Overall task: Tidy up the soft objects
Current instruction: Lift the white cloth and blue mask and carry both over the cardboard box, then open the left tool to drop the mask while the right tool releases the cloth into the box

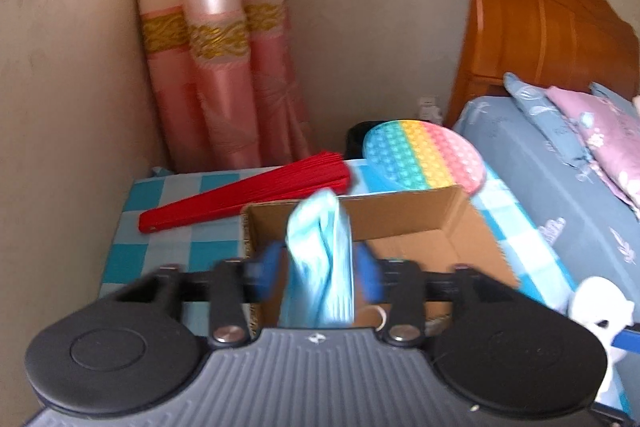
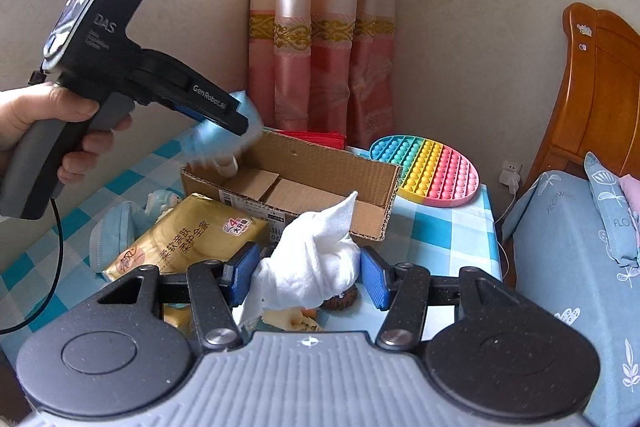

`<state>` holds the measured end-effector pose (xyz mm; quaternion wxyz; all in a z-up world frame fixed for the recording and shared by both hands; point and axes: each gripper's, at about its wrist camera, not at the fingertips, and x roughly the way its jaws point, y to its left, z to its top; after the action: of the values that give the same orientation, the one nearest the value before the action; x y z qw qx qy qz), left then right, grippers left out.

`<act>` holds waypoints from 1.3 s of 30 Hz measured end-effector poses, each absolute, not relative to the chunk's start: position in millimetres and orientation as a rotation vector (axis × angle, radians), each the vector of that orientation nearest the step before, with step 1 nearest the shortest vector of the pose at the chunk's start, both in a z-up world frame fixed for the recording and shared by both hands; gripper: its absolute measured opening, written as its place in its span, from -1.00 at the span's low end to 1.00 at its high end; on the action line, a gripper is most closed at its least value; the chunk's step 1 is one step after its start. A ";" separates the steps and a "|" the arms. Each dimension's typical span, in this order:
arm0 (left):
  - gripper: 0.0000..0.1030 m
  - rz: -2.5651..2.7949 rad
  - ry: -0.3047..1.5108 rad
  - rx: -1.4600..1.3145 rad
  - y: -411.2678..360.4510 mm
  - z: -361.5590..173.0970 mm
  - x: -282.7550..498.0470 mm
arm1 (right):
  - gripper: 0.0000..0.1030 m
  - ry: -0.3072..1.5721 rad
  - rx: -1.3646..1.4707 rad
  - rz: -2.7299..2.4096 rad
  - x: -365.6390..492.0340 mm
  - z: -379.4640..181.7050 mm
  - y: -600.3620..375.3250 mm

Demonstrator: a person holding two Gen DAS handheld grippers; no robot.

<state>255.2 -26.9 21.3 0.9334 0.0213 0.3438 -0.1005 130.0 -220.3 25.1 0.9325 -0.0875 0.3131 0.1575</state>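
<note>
Blue cloth [image 1: 320, 255] stands bunched between the jaws of the left gripper [image 1: 316, 267], right above the near wall of the cardboard box [image 1: 400, 215], which sits in the middle of the counter [image 1: 172, 187] with its far wall close to the far edge. Those jaws are spread, the pads look just clear of the fabric on either side, though blur makes the contact hard to call. Here's the worry: the cloth hangs over the box's near rim rather than its middle, so it could drape across the cardboard edge or slide out onto the counter instead of landing inside. A fold could also cling to a ribbed pad and get dragged back out.

Over on the other side, the right gripper [image 2: 308, 275] pinches a crumpled white cloth [image 2: 316, 259] between its jaws, held short of the box, near the counter's front edge. The hold is on a loose wad, and a tail droops below, so a quick swing could shake it free onto the clutter beneath. The gold tissue pack [image 2: 200, 239] and a face mask [image 2: 116, 231] crowd the near left side, and both grippers are heading for the same small opening, so a bump between them looks possible.
</note>
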 end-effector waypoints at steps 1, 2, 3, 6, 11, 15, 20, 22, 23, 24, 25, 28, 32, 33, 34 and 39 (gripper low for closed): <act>0.36 -0.194 0.700 0.046 -25.2 20.5 256.6 | 0.17 0.642 -0.179 0.320 131.0 24.9 -220.0; 0.39 -0.182 0.688 0.051 -23.6 20.3 253.7 | 0.17 0.642 -0.181 0.319 132.4 25.2 -219.4; 0.49 -0.179 0.679 0.056 -22.8 21.1 250.9 | 0.17 0.641 -0.181 0.320 133.6 25.6 -218.9; 0.72 -0.181 0.673 0.056 -18.4 22.9 237.1 | 0.17 0.641 -0.180 0.323 138.5 26.7 -217.9; 0.80 -0.159 0.655 0.074 -11.0 22.2 193.9 | 0.17 0.652 -0.153 0.335 151.0 28.8 -218.0; 0.83 -0.141 0.668 0.061 -0.1 14.3 161.7 | 0.17 0.664 -0.138 0.339 168.3 30.6 -216.9; 0.83 -0.112 0.680 0.055 16.3 3.5 125.5 | 0.17 0.694 -0.101 0.338 198.1 33.0 -213.7; 0.83 -0.104 0.693 0.042 22.3 -0.5 117.8 | 0.17 0.708 -0.086 0.344 211.3 34.1 -210.7; 0.83 -0.106 0.705 0.036 25.1 -3.7 113.8 | 0.17 0.713 -0.078 0.345 217.5 34.9 -208.9; 0.83 -0.105 0.715 0.033 26.6 -6.3 110.6 | 0.17 0.715 -0.073 0.347 223.7 36.2 -206.3; 0.83 -0.097 0.722 0.030 28.7 -9.6 107.6 | 0.17 0.711 -0.077 0.348 229.3 37.3 -203.3; 0.83 -0.077 0.731 0.029 33.7 -16.2 100.5 | 0.38 0.702 -0.098 0.325 243.6 39.8 -194.7; 0.83 -0.067 0.735 0.025 38.6 -19.7 96.9 | 0.81 0.677 -0.133 0.293 245.4 41.9 -188.9; 0.83 -0.069 0.732 0.027 39.2 -20.1 96.6 | 0.88 0.675 -0.132 0.295 242.2 42.6 -189.8; 0.83 -0.072 0.731 0.029 39.9 -20.8 96.3 | 0.95 0.671 -0.123 0.300 238.0 43.1 -191.7; 0.83 -0.081 0.727 0.036 38.7 -23.7 96.6 | 1.00 0.664 -0.121 0.298 216.6 44.3 -198.0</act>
<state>96.6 38.7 -23.7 0.9336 0.0174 0.3556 -0.0398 216.6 -198.0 44.3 0.9327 -0.0590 0.3246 0.1455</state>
